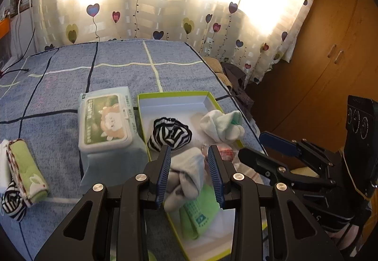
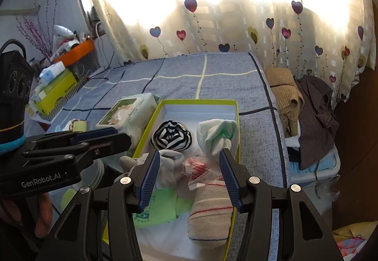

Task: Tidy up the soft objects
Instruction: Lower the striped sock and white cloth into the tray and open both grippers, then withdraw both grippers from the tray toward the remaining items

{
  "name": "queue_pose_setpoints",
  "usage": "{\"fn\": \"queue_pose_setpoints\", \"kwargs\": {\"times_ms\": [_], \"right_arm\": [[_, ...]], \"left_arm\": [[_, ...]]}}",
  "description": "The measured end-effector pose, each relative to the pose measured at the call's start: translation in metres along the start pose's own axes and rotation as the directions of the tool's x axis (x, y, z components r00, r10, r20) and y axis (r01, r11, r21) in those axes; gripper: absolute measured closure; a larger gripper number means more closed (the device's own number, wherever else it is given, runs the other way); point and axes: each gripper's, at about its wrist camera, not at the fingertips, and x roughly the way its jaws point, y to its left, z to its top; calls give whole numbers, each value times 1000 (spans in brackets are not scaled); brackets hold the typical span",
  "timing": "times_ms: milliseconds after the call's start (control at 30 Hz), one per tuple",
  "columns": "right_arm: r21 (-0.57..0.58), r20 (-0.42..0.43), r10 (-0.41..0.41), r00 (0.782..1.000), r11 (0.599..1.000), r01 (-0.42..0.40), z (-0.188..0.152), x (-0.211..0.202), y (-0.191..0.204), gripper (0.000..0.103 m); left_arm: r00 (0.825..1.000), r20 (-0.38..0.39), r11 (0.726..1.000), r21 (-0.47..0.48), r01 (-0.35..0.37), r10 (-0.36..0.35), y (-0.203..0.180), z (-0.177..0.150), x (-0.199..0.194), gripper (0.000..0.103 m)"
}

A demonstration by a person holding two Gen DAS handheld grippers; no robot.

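Note:
A shallow box with a yellow-green rim (image 1: 172, 94) (image 2: 198, 101) lies on the blue bedspread. Inside are a black-and-white striped sock ball (image 1: 170, 133) (image 2: 171, 136), a white-and-green sock ball (image 1: 219, 126) (image 2: 215, 136), a grey sock bundle (image 1: 189, 173) (image 2: 170, 166), a flat green sock (image 1: 200, 213) and a beige striped sock roll (image 2: 210, 213). My left gripper (image 1: 189, 150) hangs open over the grey bundle, its pads clear of it. Over the box's near right part my right gripper (image 2: 189, 153) stands open, with the beige roll and a red-and-white plastic packet (image 2: 197, 167) below it.
A pack of wet wipes (image 1: 106, 119) sits just left of the box. Farther left lie a rolled green towel (image 1: 28, 171) and a striped sock (image 1: 11, 204). Clothes (image 2: 307, 100) are piled off the bed's right edge, beside a wooden wardrobe (image 1: 330, 48).

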Motion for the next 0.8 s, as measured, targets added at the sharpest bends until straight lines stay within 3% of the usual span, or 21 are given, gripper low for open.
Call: {"fn": "queue_pose_setpoints", "kwargs": {"times_ms": [267, 800], "right_arm": [[6, 2, -21, 1000, 1000, 21, -8, -13, 7, 51], [-79, 18, 10, 1000, 997, -9, -19, -38, 58, 47]], "left_arm": [[1000, 9, 1000, -3, -26, 26, 5, -19, -22, 69], [994, 78, 997, -19, -79, 80, 20, -47, -69, 69]]}}
